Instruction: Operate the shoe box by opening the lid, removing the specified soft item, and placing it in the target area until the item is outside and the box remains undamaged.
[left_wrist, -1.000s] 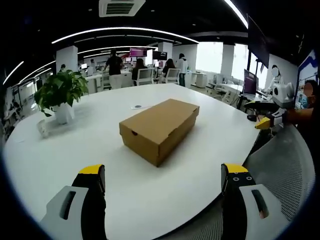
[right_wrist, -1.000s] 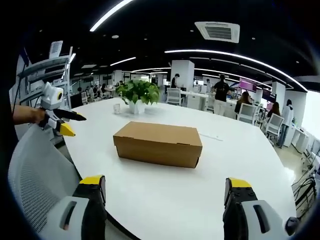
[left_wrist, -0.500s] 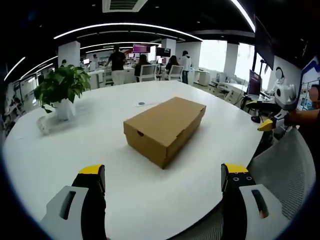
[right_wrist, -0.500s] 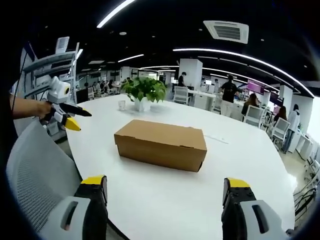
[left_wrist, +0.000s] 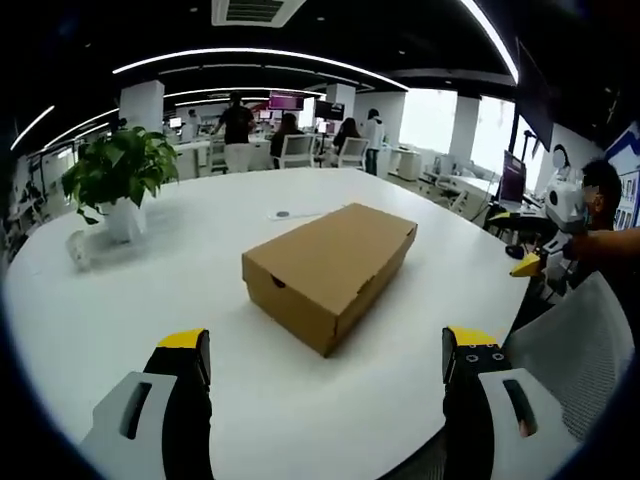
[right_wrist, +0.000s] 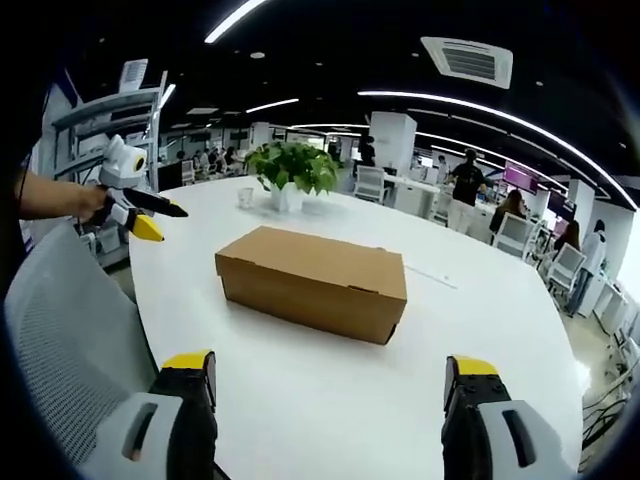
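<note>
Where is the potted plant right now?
In the left gripper view, the potted plant stands on the white table, left of the closed shoe box.

A plain tan cardboard shoe box (left_wrist: 330, 269) sits on a glossy white table (left_wrist: 150, 300), beside a green-leaved plant (left_wrist: 112, 172) in a white pot, while both grippers' jaws are black with yellow tips.

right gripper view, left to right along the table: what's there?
Left gripper → small glass → potted plant → shoe box, lid closed.
</note>
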